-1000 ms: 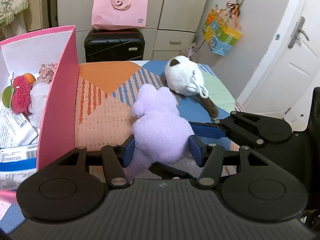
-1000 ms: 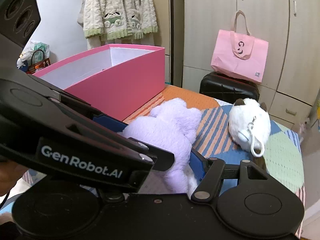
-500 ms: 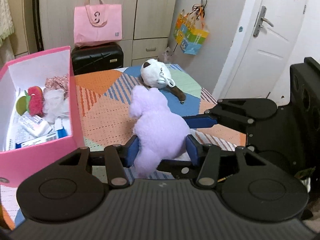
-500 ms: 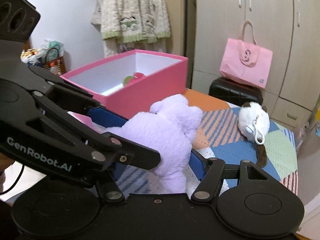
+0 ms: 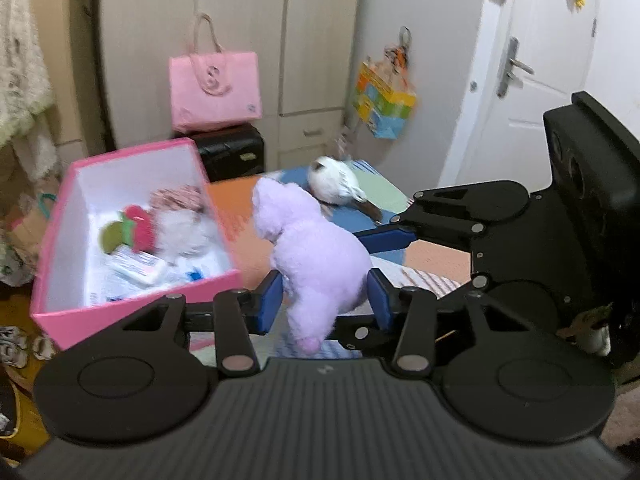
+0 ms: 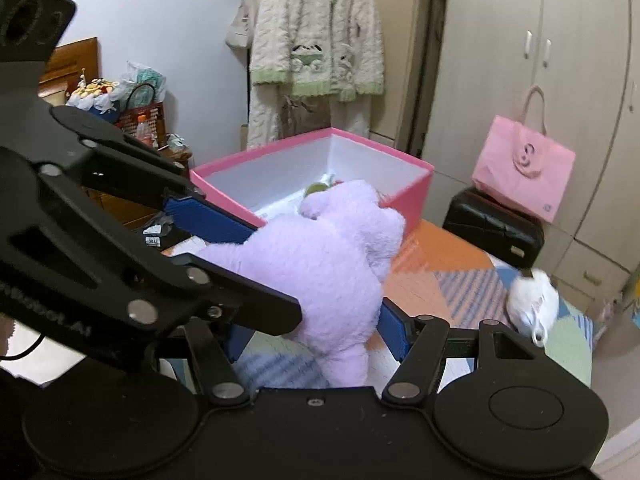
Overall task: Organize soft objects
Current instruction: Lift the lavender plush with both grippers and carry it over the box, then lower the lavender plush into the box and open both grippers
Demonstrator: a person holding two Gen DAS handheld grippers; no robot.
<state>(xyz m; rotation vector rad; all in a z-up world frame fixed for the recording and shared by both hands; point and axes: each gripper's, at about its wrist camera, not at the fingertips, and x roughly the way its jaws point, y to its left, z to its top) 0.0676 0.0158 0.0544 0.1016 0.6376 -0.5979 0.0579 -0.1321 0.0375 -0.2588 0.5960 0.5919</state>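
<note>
The left hand-held gripper [image 5: 325, 300] is closing, both blue pads already pressed into the flanks of the purple plush [image 5: 316, 256], so it grasps the toy. The right hand-held gripper [image 6: 312, 330] stands about half open with the same plush between its pads, which touch its lower body, gripping it too. The plush hangs clear of the bed [image 5: 432, 258], just beside the pink box's [image 5: 132, 304] near wall, head toward the box. The white plush [image 5: 336, 186] lies on the bed beyond the purple one, farther from the box
</note>
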